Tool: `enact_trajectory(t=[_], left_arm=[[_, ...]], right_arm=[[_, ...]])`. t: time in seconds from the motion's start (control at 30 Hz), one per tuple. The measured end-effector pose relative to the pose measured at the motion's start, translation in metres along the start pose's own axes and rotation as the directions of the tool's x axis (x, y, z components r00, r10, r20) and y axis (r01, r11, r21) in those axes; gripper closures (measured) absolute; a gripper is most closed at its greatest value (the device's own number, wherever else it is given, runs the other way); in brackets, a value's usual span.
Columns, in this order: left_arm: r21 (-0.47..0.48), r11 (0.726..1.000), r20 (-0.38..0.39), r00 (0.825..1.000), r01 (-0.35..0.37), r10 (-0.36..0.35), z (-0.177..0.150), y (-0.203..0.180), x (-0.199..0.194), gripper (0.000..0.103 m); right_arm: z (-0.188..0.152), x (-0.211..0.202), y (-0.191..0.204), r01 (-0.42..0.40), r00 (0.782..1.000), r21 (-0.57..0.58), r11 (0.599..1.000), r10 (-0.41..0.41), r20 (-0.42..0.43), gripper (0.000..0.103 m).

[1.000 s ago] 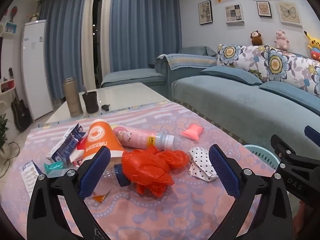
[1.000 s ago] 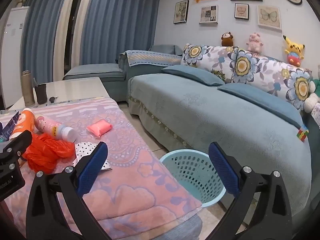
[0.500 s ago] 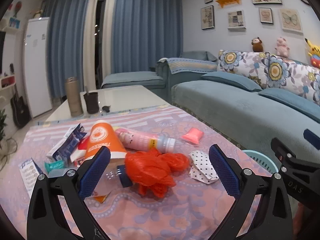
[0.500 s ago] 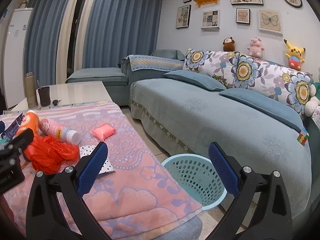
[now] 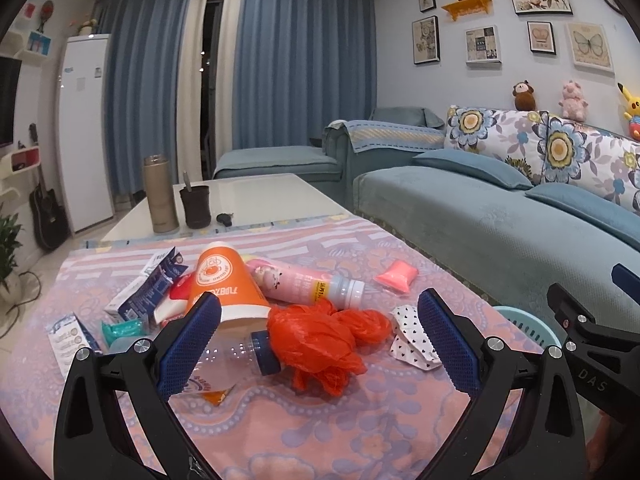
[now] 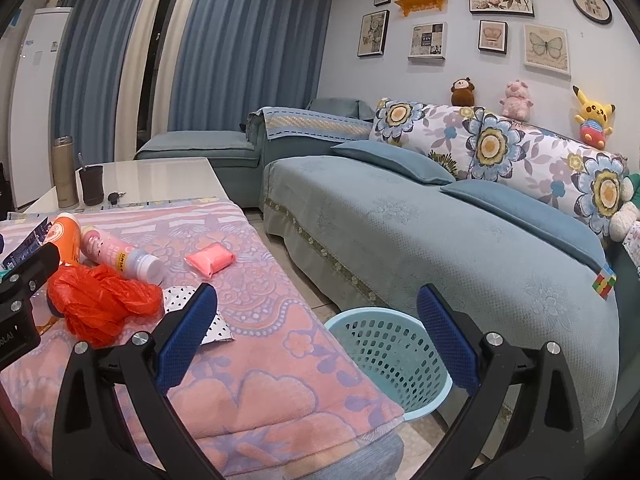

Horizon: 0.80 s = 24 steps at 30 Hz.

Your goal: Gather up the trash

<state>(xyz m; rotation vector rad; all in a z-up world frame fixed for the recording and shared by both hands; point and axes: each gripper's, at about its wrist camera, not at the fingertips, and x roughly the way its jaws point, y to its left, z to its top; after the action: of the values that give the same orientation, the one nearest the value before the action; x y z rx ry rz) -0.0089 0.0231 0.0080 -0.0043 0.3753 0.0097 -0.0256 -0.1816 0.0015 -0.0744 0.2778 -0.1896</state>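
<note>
**Trash Pile Ahead of the Open Left Gripper; Basket Ahead of the Right**

The left gripper (image 5: pixel 318 334) was spread wide and held nothing; it hung above the pink patterned blanket (image 5: pixel 360 432), apart from the trash; the crumpled red plastic bag (image 5: pixel 320 340) lay directly ahead, between the lines of its two blue pads; a clear bottle with a blue cap (image 5: pixel 244 354) lay touching the bag, just beside the left-hand pad; the orange paper cup (image 5: pixel 224 284) lay on its side beyond the bottle, with the pink bottle (image 5: pixel 304 282) beside it; a polka-dot wrapper (image 5: pixel 408 336) lay near the right-hand pad; a pink packet (image 5: pixel 396 278) lay farther off, near the blanket's edge.

The right gripper (image 6: pixel 318 334) was likewise fully open and empty; the light-blue mesh basket (image 6: pixel 384 356) stood on the floor between blanket and sofa (image 6: pixel 440 240), ahead of and between its fingers; the trash lay well to its left.
</note>
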Motion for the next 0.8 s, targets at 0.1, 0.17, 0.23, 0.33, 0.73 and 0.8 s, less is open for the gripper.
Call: enact_trajectory(t=[0.1,0.17,0.23,0.33,0.73,0.8], left_arm=[[0.001,1.000,0.008,1.000,0.002,-0.002,0.0004,0.0007,-0.0025,0.007],[0.001,1.000,0.011,1.000,0.002,-0.002,0.0008,0.0011,-0.0033,0.007],[0.001,1.000,0.011,1.000,0.003,-0.003,0.0011,0.0014,-0.0035,0.007],[-0.002,1.000,0.015,1.000,0.006,-0.006,0.0018,0.0020,-0.0042,0.007],[-0.002,1.000,0.018,1.000,0.012,-0.012,0.0022,0.0009,-0.0062,0.007],[-0.004,1.000,0.019,1.000,0.011,-0.011,0.0030,0.0005,-0.0067,0.008]], right_arm=[[0.0003,0.0011,0.0017,-0.002,1.000,-0.004,1.000,0.002,-0.005,0.010],[-0.0011,0.0008,0.0017,-0.007,1.000,-0.002,1.000,0.007,-0.007,0.010],[-0.0015,0.0002,0.0011,-0.009,1.000,0.001,1.000,0.009,-0.006,0.010],[-0.0017,0.0003,0.0003,-0.012,1.000,0.005,1.000,0.012,-0.008,0.010],[-0.0022,0.0011,-0.0009,-0.017,1.000,0.007,1.000,0.017,-0.010,0.010],[-0.0020,0.0011,-0.0013,-0.017,1.000,0.007,1.000,0.017,-0.009,0.010]])
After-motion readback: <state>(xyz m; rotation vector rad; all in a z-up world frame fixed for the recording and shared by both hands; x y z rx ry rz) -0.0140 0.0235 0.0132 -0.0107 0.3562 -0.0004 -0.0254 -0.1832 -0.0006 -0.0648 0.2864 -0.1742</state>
